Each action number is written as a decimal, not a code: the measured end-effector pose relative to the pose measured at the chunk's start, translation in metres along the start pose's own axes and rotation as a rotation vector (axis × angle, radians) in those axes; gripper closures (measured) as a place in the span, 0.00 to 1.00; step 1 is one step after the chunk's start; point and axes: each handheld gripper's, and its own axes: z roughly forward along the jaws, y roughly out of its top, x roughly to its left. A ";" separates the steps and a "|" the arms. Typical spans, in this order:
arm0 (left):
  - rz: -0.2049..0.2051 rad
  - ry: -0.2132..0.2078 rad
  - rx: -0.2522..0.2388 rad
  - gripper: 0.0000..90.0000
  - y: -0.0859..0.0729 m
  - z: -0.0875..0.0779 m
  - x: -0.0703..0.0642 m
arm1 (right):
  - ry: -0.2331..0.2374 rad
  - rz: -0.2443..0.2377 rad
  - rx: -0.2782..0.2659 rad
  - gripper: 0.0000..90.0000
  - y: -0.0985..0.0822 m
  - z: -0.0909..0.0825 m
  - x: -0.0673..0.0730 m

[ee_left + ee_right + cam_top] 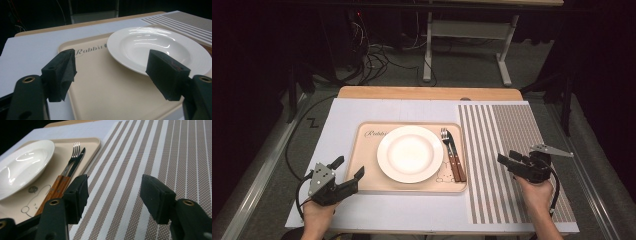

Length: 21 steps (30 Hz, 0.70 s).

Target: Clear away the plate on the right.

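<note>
The fork [74,152] and knife [75,163] lie side by side, touching, on the right strip of the beige tray [105,87], just beside the white plate [410,153]. In the right gripper view their wooden handles run down behind the left jaw, so the handle ends are hidden. The right gripper [113,195] hangs over the striped placemat [155,157], near the cutlery but apart from it; its jaws stand wide apart with only mat between them. The rabbit drawing on the tray is partly cut off at that view's edge.

The left gripper [111,73] sits at the tray's near left corner, jaws spread, nothing between them. Its right pad overlaps the plate's rim in the left gripper view, and whether it touches cannot be told. The tray's far right part is hidden by the plate.
</note>
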 end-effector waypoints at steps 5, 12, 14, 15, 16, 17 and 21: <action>-0.004 0.003 -0.003 0.27 0.000 0.000 0.001 | 0.014 -0.037 -0.025 0.44 -0.004 -0.005 0.005; -0.001 0.004 -0.005 0.27 0.001 -0.001 0.001 | -0.021 -0.099 -0.035 0.43 -0.009 -0.010 0.012; -0.001 0.003 -0.005 0.27 0.001 -0.001 0.001 | -0.022 -0.110 -0.045 0.43 -0.011 -0.013 0.012; 0.001 0.002 -0.004 0.27 0.001 -0.001 0.001 | -0.023 -0.112 -0.050 0.43 -0.013 -0.014 0.013; 0.001 0.002 -0.004 0.27 0.001 -0.001 0.001 | -0.029 -0.119 -0.054 0.43 -0.014 -0.015 0.013; 0.000 0.002 -0.004 0.27 0.001 -0.001 0.001 | -0.034 -0.131 -0.062 0.43 -0.015 -0.017 0.014; 0.000 0.001 -0.005 0.27 0.001 -0.002 0.001 | -0.042 -0.165 -0.085 0.42 -0.020 -0.021 0.015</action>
